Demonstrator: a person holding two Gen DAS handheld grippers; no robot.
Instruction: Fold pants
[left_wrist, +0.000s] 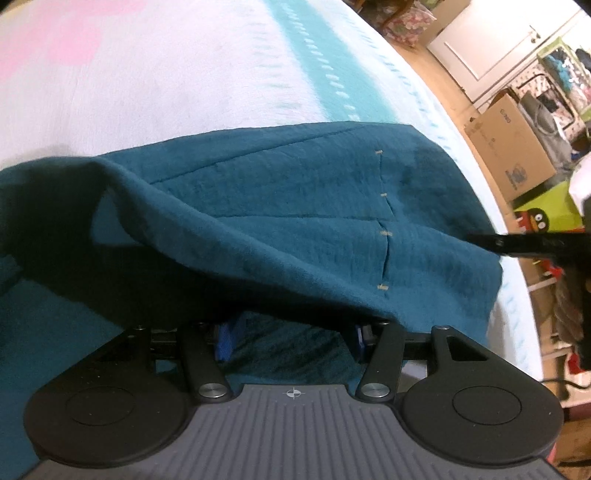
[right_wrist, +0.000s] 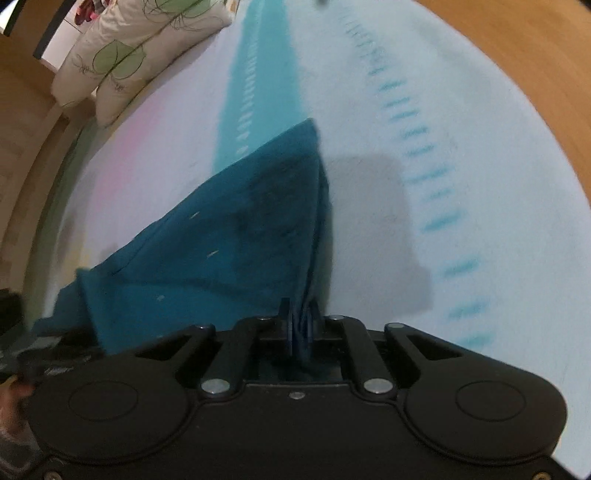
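The pants (left_wrist: 280, 206) drape over the left tongs (left_wrist: 291, 339), hiding their tips; jaws wide, cloth between them. The right tongs (right_wrist: 300, 325), angled down at the bed (right_wrist: 388, 184), pinch the pants' edge.

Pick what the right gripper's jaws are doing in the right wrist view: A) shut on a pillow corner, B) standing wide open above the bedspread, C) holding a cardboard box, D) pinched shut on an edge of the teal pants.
D: the right gripper has its jaws nearly together with a bunched edge of the teal pants squeezed between them.
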